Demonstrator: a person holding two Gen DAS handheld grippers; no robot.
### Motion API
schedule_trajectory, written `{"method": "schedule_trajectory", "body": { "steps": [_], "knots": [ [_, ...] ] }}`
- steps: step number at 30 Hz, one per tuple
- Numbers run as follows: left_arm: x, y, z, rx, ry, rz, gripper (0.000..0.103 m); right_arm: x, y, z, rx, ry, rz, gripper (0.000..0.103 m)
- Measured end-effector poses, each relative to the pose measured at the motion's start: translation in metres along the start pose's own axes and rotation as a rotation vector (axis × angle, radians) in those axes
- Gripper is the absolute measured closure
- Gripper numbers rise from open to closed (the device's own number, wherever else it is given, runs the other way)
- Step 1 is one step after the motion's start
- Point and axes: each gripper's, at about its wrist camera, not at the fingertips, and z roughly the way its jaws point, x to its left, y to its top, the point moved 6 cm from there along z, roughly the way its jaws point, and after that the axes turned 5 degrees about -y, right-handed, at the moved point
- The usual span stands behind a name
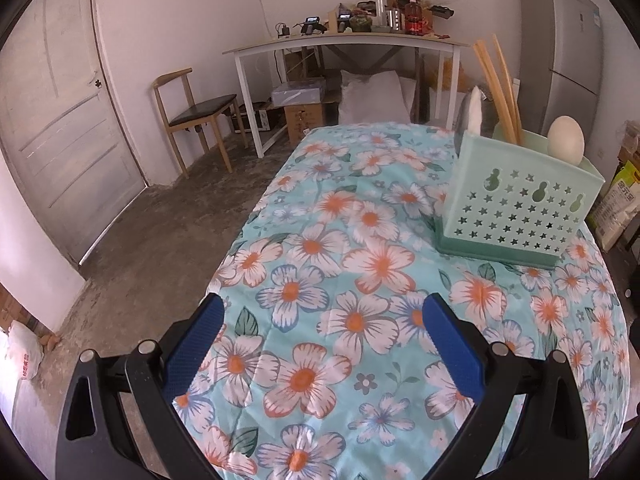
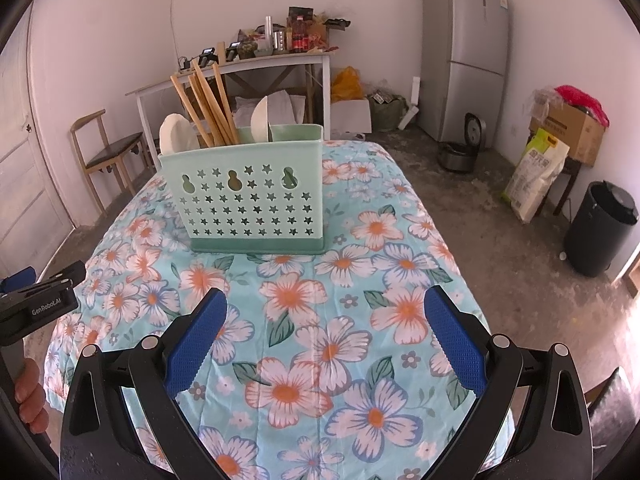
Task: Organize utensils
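A pale green utensil holder with star cut-outs stands on the floral tablecloth; it also shows at the right of the left wrist view. Wooden chopsticks lean in it beside two white spoons. In the left wrist view the chopsticks and one spoon stick out of its top. My left gripper is open and empty over the cloth. My right gripper is open and empty, nearer than the holder. The left gripper's body shows at the far left.
A wooden chair and a white desk with clutter stand by the far wall. A grey fridge, a rice cooker, a rice sack, boxes and a black bin stand right of the table. A door is at the left.
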Motion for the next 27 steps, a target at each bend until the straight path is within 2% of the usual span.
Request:
{"method": "schedule_trajectory", "body": {
  "steps": [27],
  "knots": [
    [-0.0096, -0.0017, -0.0033, 0.006, -0.016, 0.026, 0.006, 0.0007, -0.0021, 0.0006, 0.002, 0.016, 0.001, 0.008]
  ]
}}
